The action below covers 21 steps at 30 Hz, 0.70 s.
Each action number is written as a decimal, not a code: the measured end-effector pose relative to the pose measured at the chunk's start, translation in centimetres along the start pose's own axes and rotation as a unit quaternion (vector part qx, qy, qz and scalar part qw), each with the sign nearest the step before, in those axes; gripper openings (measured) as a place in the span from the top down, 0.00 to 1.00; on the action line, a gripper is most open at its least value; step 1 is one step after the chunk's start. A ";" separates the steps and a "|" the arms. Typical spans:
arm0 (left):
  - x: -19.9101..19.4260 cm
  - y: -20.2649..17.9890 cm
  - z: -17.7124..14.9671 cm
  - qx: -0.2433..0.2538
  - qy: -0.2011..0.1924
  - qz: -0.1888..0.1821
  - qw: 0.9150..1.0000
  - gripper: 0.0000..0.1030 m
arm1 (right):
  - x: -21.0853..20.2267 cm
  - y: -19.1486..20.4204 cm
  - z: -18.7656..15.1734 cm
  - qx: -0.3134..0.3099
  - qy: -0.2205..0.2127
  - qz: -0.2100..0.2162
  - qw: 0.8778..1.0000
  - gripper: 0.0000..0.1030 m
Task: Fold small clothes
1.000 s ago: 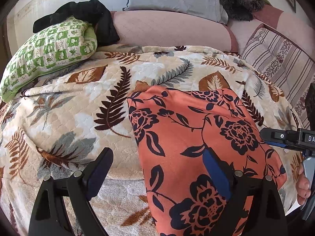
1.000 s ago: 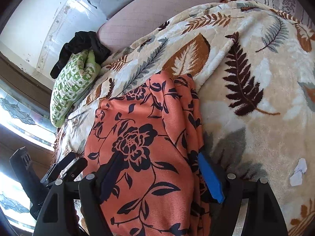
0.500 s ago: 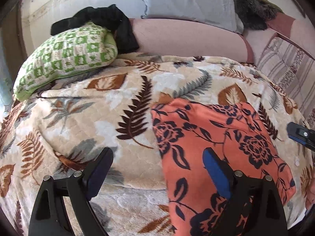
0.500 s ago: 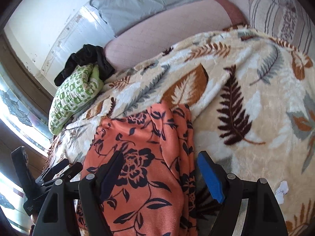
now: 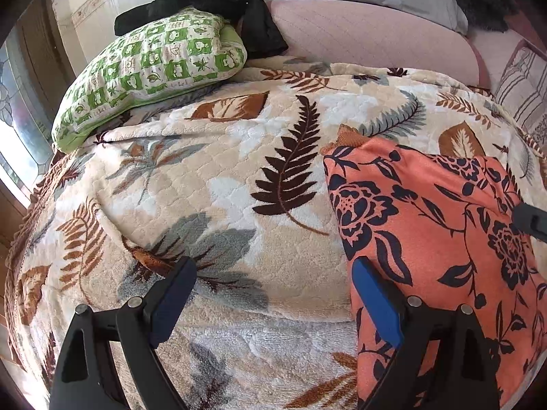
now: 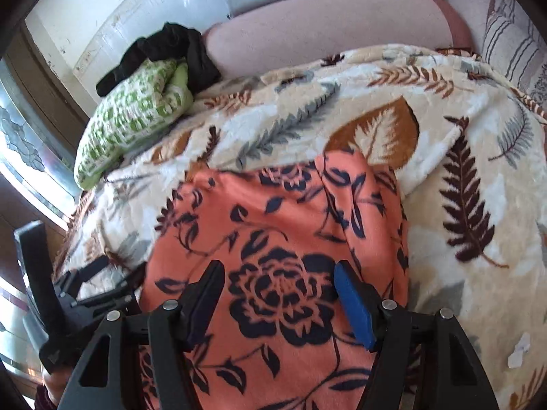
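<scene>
Holding both tools wide: my right gripper (image 6: 278,295) hangs over the orange floral garment (image 6: 273,239) at lower centre, my left gripper (image 5: 273,294) beside its left edge. Next, I judge, grasp an edge; green pillow (image 5: 154,68) beyond, upper left.

place: bedroom; signs: leaf-print blanket (image 5: 239,177); green pillow (image 5: 154,68)

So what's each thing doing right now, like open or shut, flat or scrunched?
Left gripper: open, holding nothing, over the blanket.
Right gripper: open, over the orange cloth, not gripping it.
Orange cloth: lying spread on the blanket, fairly flat, with one lengthwise crease.
Blanket: spread over the bed.
Green pillow: lying on the bed, slightly squashed.
Black garment: crumpled, draped over the green pillow.
</scene>
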<state>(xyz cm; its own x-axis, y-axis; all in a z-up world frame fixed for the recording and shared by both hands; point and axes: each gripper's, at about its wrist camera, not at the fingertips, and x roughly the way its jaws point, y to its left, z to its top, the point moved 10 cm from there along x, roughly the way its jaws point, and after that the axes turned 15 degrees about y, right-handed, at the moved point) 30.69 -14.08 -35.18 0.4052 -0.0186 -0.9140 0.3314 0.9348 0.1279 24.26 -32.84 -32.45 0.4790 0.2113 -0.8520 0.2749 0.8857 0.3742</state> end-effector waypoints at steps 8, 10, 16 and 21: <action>1.4 -0.4 -0.4 0.020 0.019 0.009 1.000 0.10 | 4.3 -1.3 2.1 0.055 0.050 -0.028 0.997 0.31; 1.1 -0.1 -0.4 0.017 0.018 0.006 1.000 0.10 | 3.3 -0.6 2.0 0.046 0.040 -0.027 0.998 0.31; -0.7 0.5 -0.8 0.017 -0.003 -0.002 1.000 0.10 | -0.6 -2.0 0.4 0.060 0.009 0.015 0.998 0.31; -2.2 0.1 -0.9 0.026 -0.024 -0.018 0.999 0.10 | -1.7 -5.1 -1.1 0.091 0.023 0.047 0.994 0.31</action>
<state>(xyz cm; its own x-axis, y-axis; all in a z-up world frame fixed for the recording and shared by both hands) 29.09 -13.60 -33.52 0.4316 -0.0698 -0.8994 0.3897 0.9136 0.1161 21.14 -37.21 -33.31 0.4715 0.3128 -0.8245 0.3796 0.7719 0.5100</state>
